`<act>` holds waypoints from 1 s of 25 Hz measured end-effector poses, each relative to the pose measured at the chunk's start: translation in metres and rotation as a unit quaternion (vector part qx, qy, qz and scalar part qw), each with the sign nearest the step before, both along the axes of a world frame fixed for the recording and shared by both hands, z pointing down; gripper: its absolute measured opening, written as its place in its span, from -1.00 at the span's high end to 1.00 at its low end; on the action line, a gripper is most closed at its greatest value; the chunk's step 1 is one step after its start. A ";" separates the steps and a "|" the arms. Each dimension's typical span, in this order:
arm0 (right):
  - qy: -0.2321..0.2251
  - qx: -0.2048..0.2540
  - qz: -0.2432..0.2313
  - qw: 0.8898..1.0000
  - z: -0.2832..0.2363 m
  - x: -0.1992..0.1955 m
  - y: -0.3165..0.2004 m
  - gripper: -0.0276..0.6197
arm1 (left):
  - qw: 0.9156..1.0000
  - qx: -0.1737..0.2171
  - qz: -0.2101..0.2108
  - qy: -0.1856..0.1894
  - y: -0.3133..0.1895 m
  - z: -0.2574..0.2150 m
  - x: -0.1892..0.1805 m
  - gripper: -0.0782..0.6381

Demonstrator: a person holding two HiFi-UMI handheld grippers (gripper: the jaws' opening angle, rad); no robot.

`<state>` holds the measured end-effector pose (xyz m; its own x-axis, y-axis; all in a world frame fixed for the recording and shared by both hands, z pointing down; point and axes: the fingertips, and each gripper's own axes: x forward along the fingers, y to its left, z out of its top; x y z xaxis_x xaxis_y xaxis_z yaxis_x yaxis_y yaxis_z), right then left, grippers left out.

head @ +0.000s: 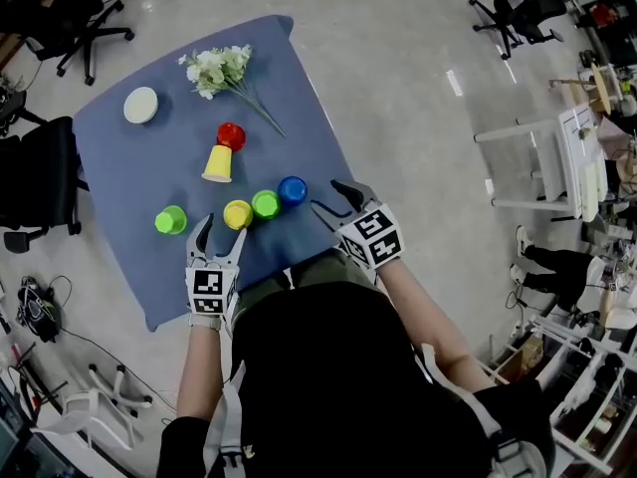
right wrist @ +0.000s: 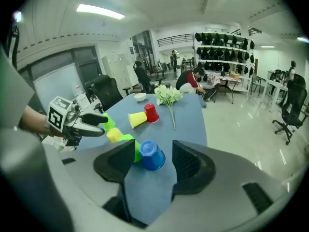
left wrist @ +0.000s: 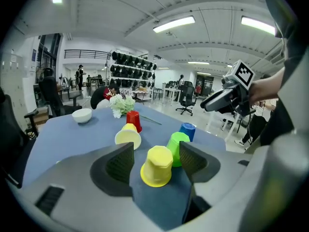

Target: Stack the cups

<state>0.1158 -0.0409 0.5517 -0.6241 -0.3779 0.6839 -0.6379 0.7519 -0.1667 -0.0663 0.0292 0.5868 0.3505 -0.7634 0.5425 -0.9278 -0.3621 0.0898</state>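
We see the left gripper (head: 221, 229) jaws apart, yellow cup (left wrist: 157, 166) just ahead, untouched. Right gripper (head: 328, 195) jaws apart, near the blue cup (head: 292, 189).

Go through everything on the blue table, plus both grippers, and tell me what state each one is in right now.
left gripper: open, empty
right gripper: open, empty
near yellow cup: mouth down, unstacked
middle green cup: mouth down, unstacked
blue cup: mouth down, unstacked
left green cup: standing alone
red cup: mouth down
far yellow cup: tipped on its side
white bowl: upright
flowers: lying flat
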 end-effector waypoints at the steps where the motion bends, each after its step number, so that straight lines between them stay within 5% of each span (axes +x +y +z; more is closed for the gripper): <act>1: -0.004 0.003 -0.009 1.000 -0.003 -0.009 -0.006 0.14 | 1.000 -0.001 -0.007 -0.001 0.002 0.000 -0.004 -0.04; 11: -0.023 0.026 -0.063 0.997 -0.010 -0.081 -0.057 0.14 | 0.996 -0.028 -0.082 -0.013 0.000 0.000 -0.054 -0.04; 25: 0.031 0.051 -0.195 0.979 0.040 -0.181 -0.117 0.12 | 0.987 -0.055 -0.147 -0.025 0.026 0.000 -0.071 -0.04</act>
<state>-0.0648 -0.1579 0.5920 -0.6925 -0.1875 0.6966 -0.3052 0.9511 -0.0474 -0.1375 0.0551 0.5872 0.0934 -0.7642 0.6381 -0.9956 -0.0671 0.0654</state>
